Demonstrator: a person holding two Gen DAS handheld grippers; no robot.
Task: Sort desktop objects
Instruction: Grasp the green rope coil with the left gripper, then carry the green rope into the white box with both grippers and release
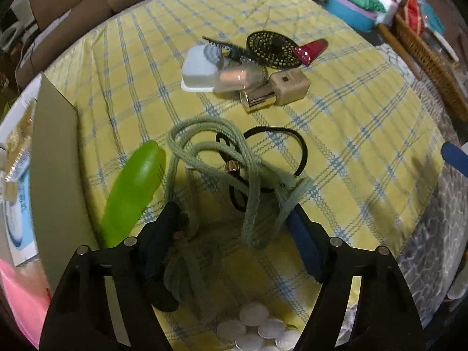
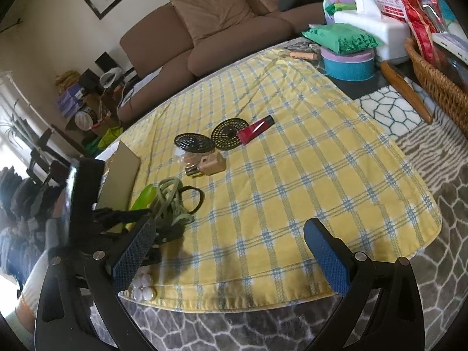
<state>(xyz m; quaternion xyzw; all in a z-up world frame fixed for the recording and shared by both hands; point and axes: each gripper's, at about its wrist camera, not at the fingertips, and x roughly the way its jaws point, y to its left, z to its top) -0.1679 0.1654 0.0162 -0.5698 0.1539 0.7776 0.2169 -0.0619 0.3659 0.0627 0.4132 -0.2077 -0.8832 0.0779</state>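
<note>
A pale green rope (image 1: 222,158) lies coiled on the yellow checked cloth (image 1: 351,146), tangled with a black hair band (image 1: 292,146). My left gripper (image 1: 234,234) is open, its blue pads on either side of the rope's near loops. A lime green case (image 1: 134,187) lies just to their left. Farther back sit a white box (image 1: 199,70), beige bottles (image 1: 280,87), a round black brush (image 1: 272,49) and a red tube (image 1: 310,51). My right gripper (image 2: 229,228) hangs open over the cloth's near edge, holding nothing. The rope (image 2: 171,201) lies to its left.
A cardboard box flap (image 1: 52,158) stands at the left beside packets. White round pads (image 1: 257,327) lie at the near edge. At the back right are a teal tin (image 2: 348,64), a wicker basket (image 2: 438,87) and a wooden stick (image 2: 406,90). A brown sofa (image 2: 222,29) is behind.
</note>
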